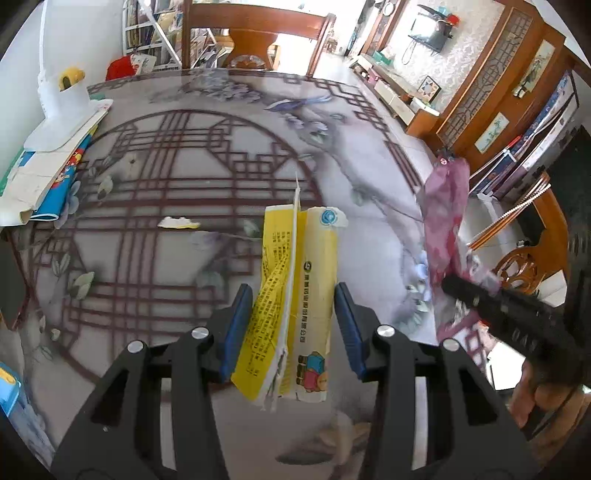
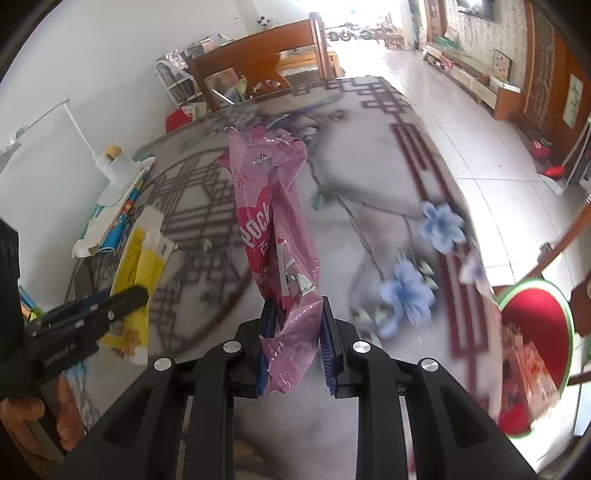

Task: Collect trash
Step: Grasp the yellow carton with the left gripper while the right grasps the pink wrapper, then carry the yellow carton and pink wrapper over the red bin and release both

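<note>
My left gripper (image 1: 291, 321) has its blue pads set on either side of a torn yellow carton (image 1: 295, 299), flattened and printed with text and a cartoon bear; the pads look just shy of its edges, so I cannot tell whether they are clamping it or merely bracketing it. My right gripper (image 2: 295, 343) is closed on the lower end of a pink Pocky wrapper (image 2: 273, 229), which stands up crumpled above the patterned tabletop (image 2: 369, 177). From the left wrist view the wrapper (image 1: 445, 206) hangs off to the right, near the table's edge, with the right gripper's black body below it. Ahead on the table lies a small torn scrap (image 1: 178, 222) — white with a yellow edge — well apart from both tools. At the far left sit a stack of paper and booklets (image 1: 51, 166) and a white lamp base (image 1: 61, 99). A wooden chair (image 1: 255, 33) stands beyond the far side, and a red-lined bin (image 2: 532, 354) sits below the table's right edge.
</note>
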`<state>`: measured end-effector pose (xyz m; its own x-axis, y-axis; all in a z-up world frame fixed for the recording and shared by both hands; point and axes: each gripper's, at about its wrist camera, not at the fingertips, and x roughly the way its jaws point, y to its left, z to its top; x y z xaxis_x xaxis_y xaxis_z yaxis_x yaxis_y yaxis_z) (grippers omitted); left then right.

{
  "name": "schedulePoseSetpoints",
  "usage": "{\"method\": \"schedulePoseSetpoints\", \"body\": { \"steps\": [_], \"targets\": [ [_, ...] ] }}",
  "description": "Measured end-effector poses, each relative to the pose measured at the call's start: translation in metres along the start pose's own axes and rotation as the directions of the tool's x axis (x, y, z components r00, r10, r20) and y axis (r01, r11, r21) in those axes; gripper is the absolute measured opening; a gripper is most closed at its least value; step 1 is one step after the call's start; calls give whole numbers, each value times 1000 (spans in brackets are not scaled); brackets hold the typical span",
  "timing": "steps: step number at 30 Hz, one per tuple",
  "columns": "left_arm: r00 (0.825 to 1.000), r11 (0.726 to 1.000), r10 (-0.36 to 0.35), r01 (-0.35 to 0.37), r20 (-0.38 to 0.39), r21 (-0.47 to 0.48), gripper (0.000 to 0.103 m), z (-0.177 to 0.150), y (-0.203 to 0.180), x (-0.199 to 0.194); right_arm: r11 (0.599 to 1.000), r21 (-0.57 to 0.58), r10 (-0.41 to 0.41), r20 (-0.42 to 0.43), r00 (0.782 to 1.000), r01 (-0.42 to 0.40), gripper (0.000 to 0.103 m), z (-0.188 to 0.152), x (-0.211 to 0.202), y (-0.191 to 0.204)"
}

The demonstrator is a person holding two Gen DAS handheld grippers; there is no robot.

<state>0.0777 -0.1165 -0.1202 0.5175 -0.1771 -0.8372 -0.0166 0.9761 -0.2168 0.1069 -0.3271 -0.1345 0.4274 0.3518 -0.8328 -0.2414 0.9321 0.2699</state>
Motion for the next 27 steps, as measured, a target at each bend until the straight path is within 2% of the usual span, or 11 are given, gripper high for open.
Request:
{"method": "schedulePoseSetpoints", "body": {
  "steps": [16,27],
  "targets": [
    [998,995,-27,22,58,95,44,-20,-99,-21,995,101,-24,54,998,18,21,-48,-64,-83],
    [998,990,-41,33,55,137,44,-30,-146,-18,986,167,-42,92,995,27,22,-66,-92,-127]
  ]
}}
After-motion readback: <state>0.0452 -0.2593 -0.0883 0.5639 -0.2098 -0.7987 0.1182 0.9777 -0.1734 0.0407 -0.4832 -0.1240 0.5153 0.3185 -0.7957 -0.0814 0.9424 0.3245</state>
